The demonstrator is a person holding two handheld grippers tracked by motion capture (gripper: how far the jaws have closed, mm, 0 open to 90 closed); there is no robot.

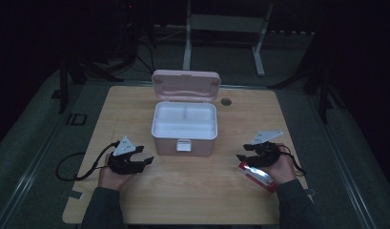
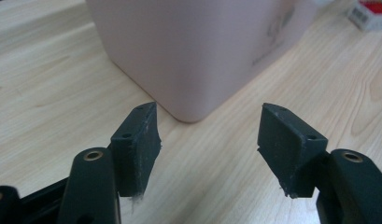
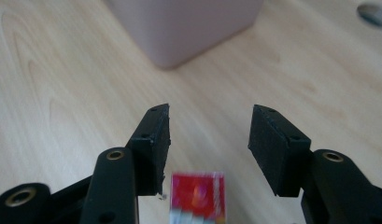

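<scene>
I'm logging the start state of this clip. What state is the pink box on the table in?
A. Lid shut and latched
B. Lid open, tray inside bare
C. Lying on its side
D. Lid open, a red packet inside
B: in the high view the pink box stands upright with its lid swung back, and its white tray shows bare compartments; the red packet lies on the table by the right gripper.

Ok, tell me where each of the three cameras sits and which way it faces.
High view: above the person's side, looking forward and down on the table; both forearms, left hand-held gripper and right hand-held gripper show.
Left gripper view: rides the left hand-held gripper, jaws open, facing the pink box.
Right gripper view: rides the right hand-held gripper, jaws open above the red packet.
Shared: box and packet appear in all three.
</scene>
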